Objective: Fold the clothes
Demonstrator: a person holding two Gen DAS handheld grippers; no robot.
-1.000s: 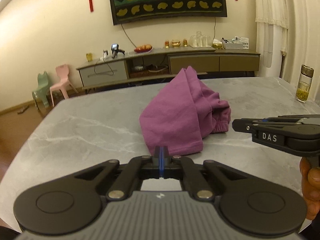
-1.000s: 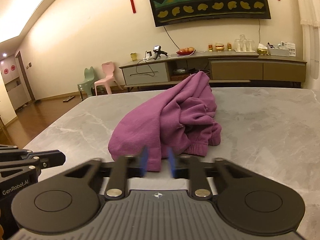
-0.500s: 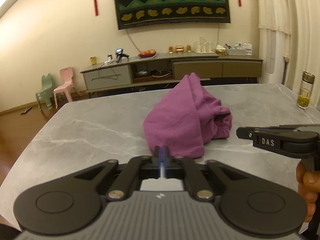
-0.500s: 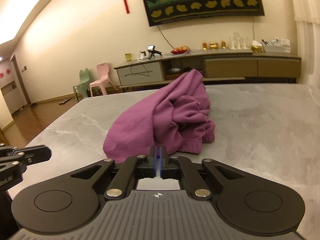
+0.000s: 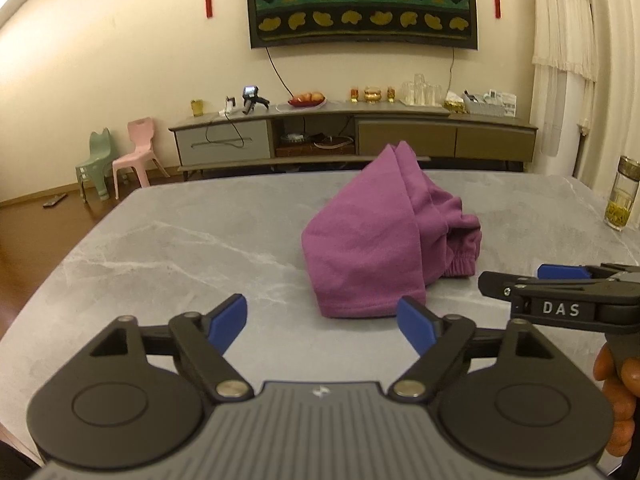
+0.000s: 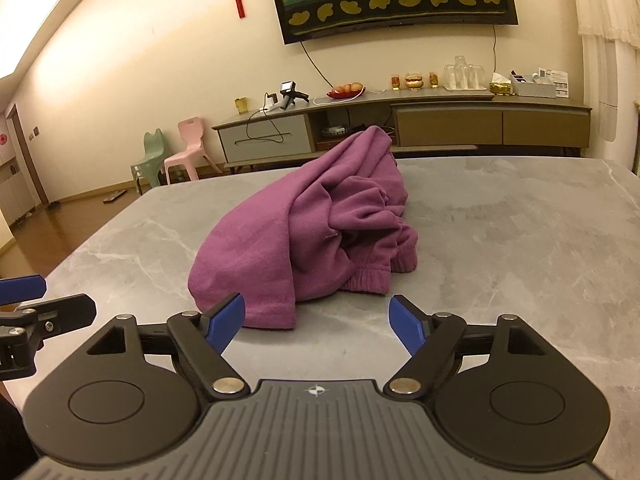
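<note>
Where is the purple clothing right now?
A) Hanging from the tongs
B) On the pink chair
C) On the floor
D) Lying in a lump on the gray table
D, because the purple clothing sits bunched on the gray table, in front of both tongs, and neither the left tongs nor the right tongs have any cloth between their blue pads.

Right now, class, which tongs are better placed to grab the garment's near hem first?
Left, probably. The garment's hem lies between the opening left tongs; the opening right tongs frame mostly bare table.
</note>
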